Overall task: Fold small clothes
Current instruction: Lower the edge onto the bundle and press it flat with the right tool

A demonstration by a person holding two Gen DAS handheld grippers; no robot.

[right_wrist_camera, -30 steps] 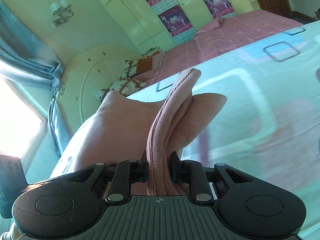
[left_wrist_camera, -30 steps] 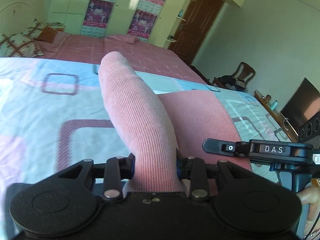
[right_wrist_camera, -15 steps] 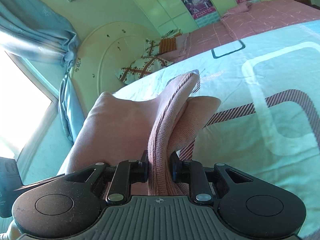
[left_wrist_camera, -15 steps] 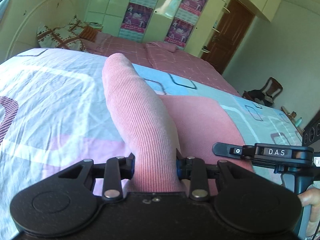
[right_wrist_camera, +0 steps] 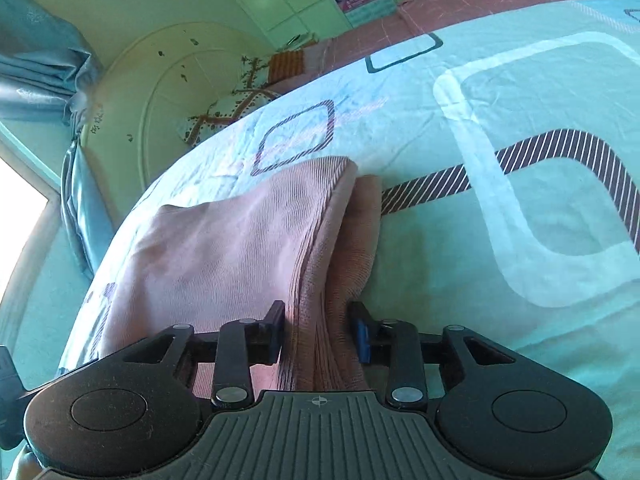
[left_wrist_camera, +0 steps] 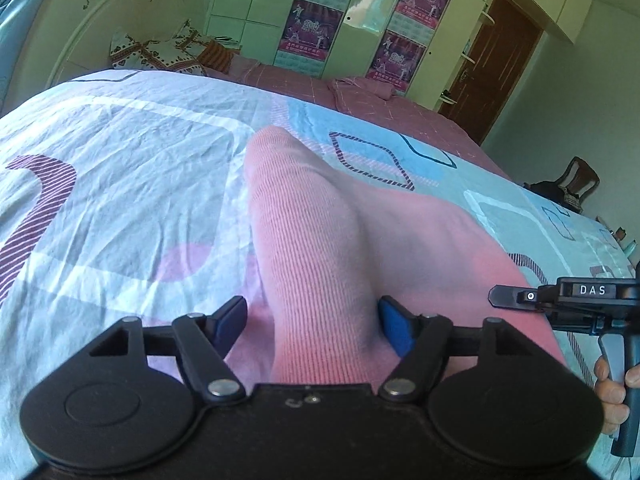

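Lying folded on the bedsheet (left_wrist_camera: pixel 120 184), pink garment (left_wrist_camera: pixel 320 248) between parted jaws.

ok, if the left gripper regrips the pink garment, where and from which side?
Take the pink garment at the raised ribbed fold now lying between the open left gripper fingers, coming along the bedsheet from the near edge. That ridge stands proud and is narrower than the jaw gap; the rest lies flat.
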